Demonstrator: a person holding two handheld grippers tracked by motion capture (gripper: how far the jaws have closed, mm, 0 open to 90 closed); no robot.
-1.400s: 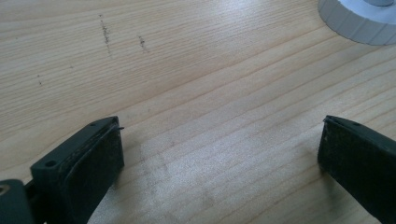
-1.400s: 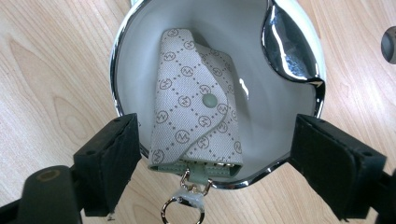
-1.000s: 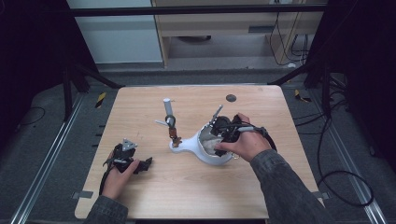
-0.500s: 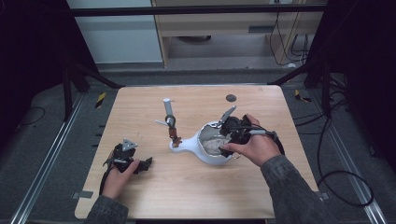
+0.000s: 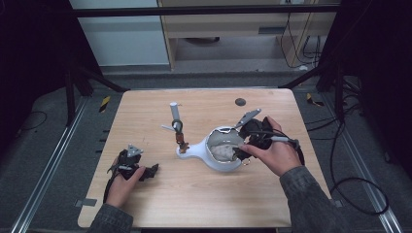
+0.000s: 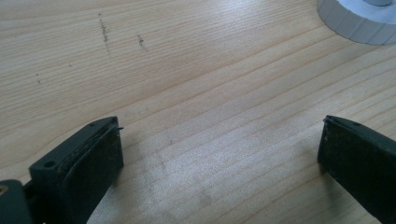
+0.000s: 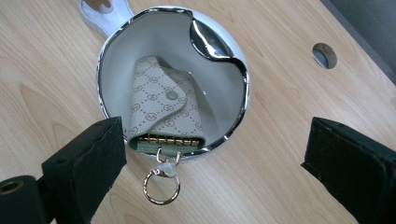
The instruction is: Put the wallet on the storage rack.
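Beside one white chrome-rimmed round dish (image 7: 154, 42): one beige patterned fabric key case (image 7: 161, 112) inside, one upright white stand (image 5: 176, 124), two black grippers.

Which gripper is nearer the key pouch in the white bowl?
Right. The right gripper hangs open at the bowl's rim beside the key pouch; the left gripper rests open near the table's left edge.

No words or numbers to read anywhere here; the only mark is a repeating monogram-style pattern on the beige key case (image 7: 163, 112) in the white bowl (image 7: 116, 60), too small to decipher.
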